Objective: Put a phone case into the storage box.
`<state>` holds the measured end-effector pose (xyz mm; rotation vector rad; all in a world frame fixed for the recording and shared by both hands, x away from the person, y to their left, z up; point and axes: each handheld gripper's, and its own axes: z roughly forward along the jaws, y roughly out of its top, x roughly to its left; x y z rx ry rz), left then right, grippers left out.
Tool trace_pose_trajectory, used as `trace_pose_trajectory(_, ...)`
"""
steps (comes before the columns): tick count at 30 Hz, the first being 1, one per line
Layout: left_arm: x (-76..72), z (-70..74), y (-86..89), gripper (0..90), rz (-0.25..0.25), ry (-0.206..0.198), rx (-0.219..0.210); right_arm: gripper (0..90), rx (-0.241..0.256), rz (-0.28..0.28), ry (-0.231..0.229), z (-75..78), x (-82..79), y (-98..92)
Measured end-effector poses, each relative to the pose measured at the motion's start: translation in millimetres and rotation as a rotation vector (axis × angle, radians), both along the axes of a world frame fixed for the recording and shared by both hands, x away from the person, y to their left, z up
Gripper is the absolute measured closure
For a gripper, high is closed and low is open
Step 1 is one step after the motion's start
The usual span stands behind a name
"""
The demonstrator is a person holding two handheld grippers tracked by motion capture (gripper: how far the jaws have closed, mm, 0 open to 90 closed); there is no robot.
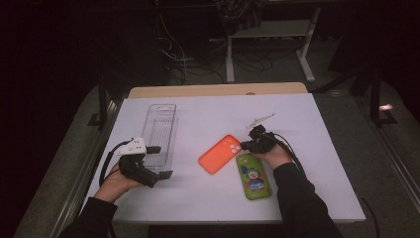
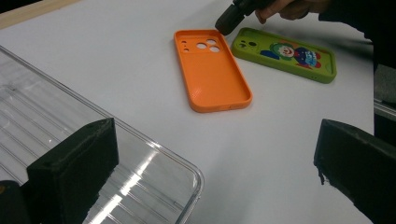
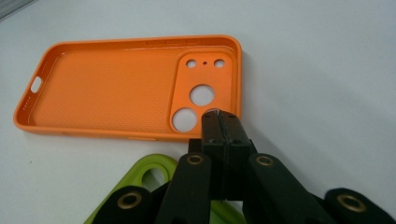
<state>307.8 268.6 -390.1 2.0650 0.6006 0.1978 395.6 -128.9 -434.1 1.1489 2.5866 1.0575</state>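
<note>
An orange phone case (image 1: 220, 153) (image 2: 212, 70) (image 3: 116, 88) lies hollow side up in the middle of the white table. Beside it, to the right, a green case with a clown picture (image 1: 253, 176) (image 2: 285, 53) (image 3: 144, 177) lies face up. My right gripper (image 1: 241, 147) (image 2: 229, 21) (image 3: 219, 119) is shut with nothing seen between its jaws; its tip sits at the orange case's rim by the camera holes, above the green case's top end. My left gripper (image 1: 159, 161) (image 2: 212, 172) is wide open over the near end of a clear plastic tray (image 1: 159, 129) (image 2: 116, 177).
A small clear plastic piece (image 1: 261, 119) lies behind the right hand. A wooden strip (image 1: 218, 90) runs along the table's far edge. Bare white table (image 1: 208, 198) lies between the two hands. Cables and table legs fill the dark floor beyond.
</note>
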Motion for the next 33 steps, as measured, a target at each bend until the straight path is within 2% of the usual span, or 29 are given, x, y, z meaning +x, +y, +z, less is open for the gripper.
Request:
trace_pose_trajectory(5, -0.9, -0.6, -1.4, 0.0, 0.009, 0.010, -0.019, 88.1, -0.006, 0.009, -0.004, 0.7, 3.3, 4.9)
trace_pose_trajectory(10, -0.9, -0.4, -1.3, 0.0, 0.008, 0.010, -0.018, 88.2, 0.004, 0.012, -0.002, 0.1, 6.5, 7.1)
trace_pose_trajectory(33, -0.5, 0.6, -0.2, 0.0, 0.001, 0.001, -0.017, 88.2, -0.023, 0.055, -0.008, 4.2, 19.9, 36.2)
